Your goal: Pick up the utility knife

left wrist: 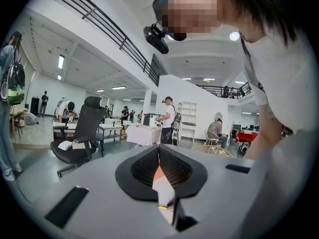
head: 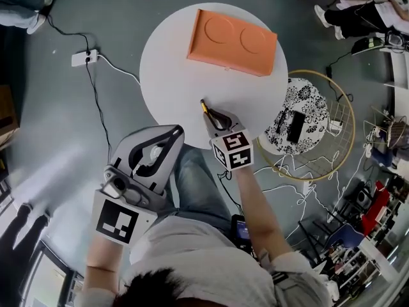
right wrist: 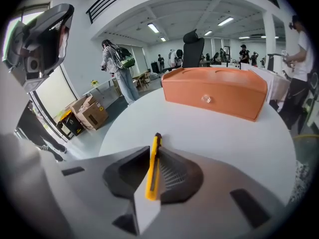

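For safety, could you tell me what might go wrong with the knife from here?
The right hand-held gripper pinches the knife by its thin sides, one end sticking out, so it could pivot or slip. Near the table edge, a drop might hit the person's leg.

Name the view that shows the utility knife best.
The right gripper view: the yellow utility knife lies lengthwise, clamped between the right tongs. The head view shows only its tip poking past them over the white table. The left gripper view shows no clear sign of it.

Grey floor (head: 51,133), round white table (head: 169,75), possibly a wicker basket (head: 317,110)
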